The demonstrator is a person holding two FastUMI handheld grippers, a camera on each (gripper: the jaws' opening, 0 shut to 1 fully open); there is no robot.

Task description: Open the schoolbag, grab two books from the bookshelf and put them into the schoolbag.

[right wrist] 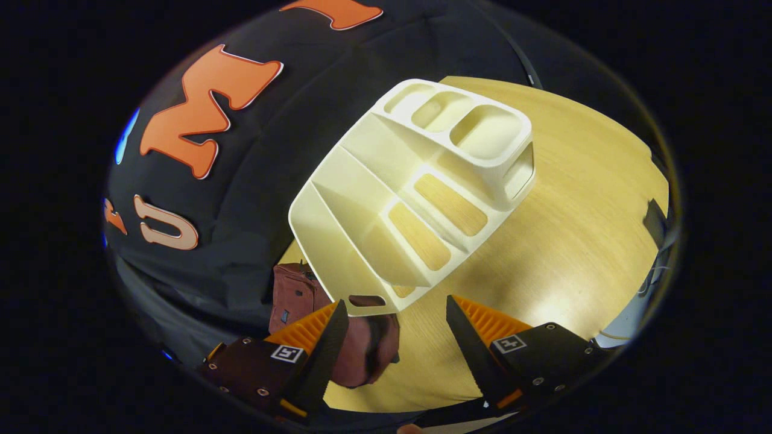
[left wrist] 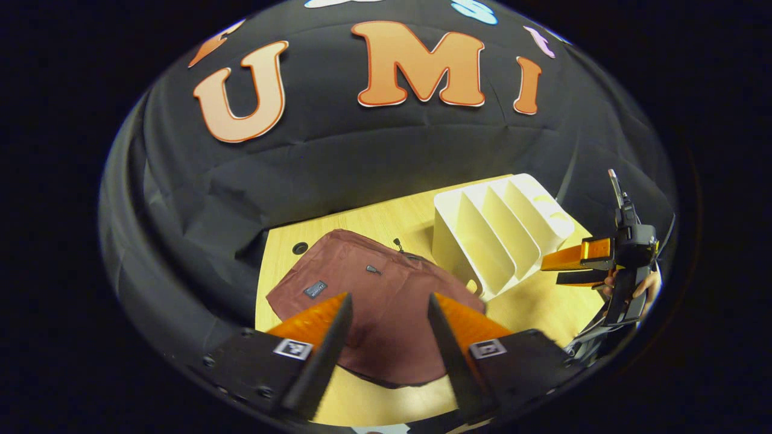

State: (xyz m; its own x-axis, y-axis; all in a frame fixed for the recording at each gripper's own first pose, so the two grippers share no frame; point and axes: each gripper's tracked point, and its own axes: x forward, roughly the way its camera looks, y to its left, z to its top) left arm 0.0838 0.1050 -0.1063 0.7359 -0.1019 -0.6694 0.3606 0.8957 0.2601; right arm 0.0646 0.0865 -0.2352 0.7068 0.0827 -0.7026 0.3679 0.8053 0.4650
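Fingers of the left gripper [left wrist: 386, 304] were spread wide above the schoolbag [left wrist: 374, 301], with nothing held between them. The maroon bag was seen lying flat on the wooden table [left wrist: 543, 307], its zipper pull [left wrist: 398, 244] visible at the far edge. Just beside the bag, to its right, the white bookshelf [left wrist: 500, 232] was set on the table, its slots seen with no books in them. Farther right, the right gripper [left wrist: 558, 268] was seen in a hand [left wrist: 642, 289], pointed toward the shelf. In the right gripper view, that gripper [right wrist: 395, 307] was likewise held wide open and gripped nothing, poised over the table [right wrist: 573, 241] near the shelf's [right wrist: 386, 199] front edge. A corner of the bag [right wrist: 295, 295] was glimpsed behind its left finger.
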